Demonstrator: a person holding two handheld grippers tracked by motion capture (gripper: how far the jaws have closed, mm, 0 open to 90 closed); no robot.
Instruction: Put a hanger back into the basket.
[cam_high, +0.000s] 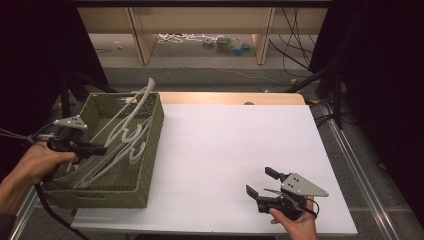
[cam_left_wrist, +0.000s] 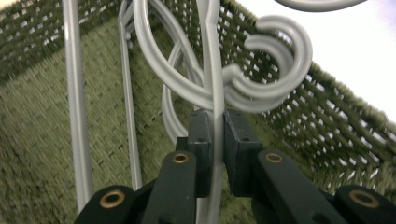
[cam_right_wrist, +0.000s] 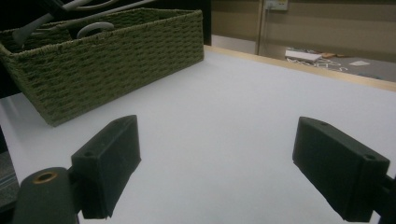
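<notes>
So the left gripper (cam_left_wrist: 213, 140) is down inside the green woven basket (cam_high: 150, 150) at the left side of the tabletop (cam_high: 225, 160), its fingers (cam_left_wrist: 201, 140) clamped on the thin bar of a grey plastic hanger (cam_left_wrist: 214, 70) lying in there with other hangers. The right gripper (cam_high: 264, 182) sits near the front edge, fingers wide apart, holding nothing.

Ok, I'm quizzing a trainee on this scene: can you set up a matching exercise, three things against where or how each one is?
Things:
1. left gripper
2. right gripper
3. basket

States:
a. jaws wide apart over the bare white table
b. green, woven, on the table's left side
c. shut on a grey hanger

Pairs: 1-c, 2-a, 3-b
</notes>
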